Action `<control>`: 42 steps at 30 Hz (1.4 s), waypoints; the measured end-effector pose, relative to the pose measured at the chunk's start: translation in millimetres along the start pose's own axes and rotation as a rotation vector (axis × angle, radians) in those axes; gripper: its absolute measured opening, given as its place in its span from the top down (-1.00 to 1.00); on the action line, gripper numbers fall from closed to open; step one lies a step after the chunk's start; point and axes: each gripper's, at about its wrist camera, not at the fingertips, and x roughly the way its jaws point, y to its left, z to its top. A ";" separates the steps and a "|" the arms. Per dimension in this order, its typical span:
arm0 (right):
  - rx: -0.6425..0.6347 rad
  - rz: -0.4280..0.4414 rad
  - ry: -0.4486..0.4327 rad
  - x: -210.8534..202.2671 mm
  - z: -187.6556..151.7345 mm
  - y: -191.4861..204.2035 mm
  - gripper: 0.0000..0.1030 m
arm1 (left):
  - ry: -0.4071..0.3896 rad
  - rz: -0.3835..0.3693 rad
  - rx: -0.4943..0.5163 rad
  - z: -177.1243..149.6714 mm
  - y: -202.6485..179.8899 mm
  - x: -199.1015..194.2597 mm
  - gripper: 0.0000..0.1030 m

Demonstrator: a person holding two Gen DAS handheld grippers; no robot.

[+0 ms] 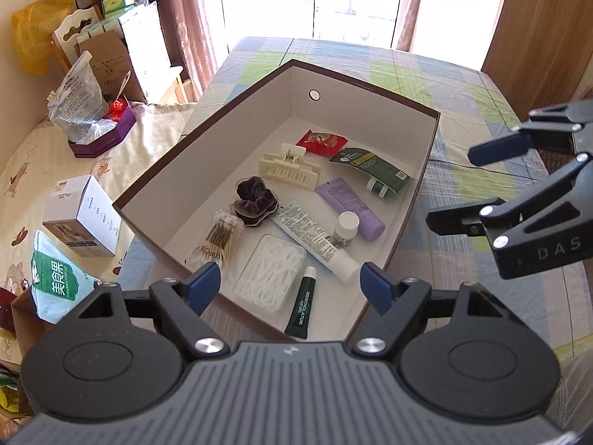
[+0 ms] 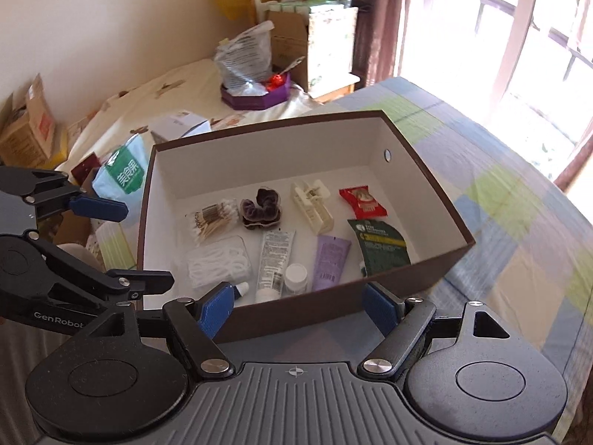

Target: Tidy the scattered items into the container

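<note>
Both grippers hang over the near rim of the brown box [image 1: 415,193] on the checked bedspread [image 1: 463,85] — left gripper [image 1: 289,282] spread wide, nothing in it; right gripper [image 2: 300,306] equally wide and empty. Inside the box: hair claw [image 1: 289,168], scrunchie [image 1: 254,200], cotton swabs [image 1: 222,231], white tube [image 1: 315,241], lilac tube [image 1: 350,204], red sachet [image 1: 322,142] — all lying flat.

Open brown box [image 1: 433,137] seen on checked cloth [image 1: 463,85], hair clip [image 1: 289,168], scrunchie [image 1: 254,200], cotton swabs [image 1: 224,233] and tubes laid inside, left gripper [image 1: 289,283] held spread above near rim, right gripper [image 1: 470,189] seen alongside.
</note>
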 end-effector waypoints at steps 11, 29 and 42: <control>0.153 -0.049 -0.057 -43.3 -26.0 16.6 -0.61 | -0.028 0.008 0.000 -14.8 5.4 -35.6 -0.63; 0.285 -0.052 -0.126 -83.0 -54.1 42.1 -0.61 | -0.063 0.008 0.028 -36.2 2.6 -70.9 -0.68; 0.333 -0.058 -0.140 -93.6 -75.5 59.6 -0.61 | -0.095 0.005 0.049 -51.9 -4.4 -85.6 -0.70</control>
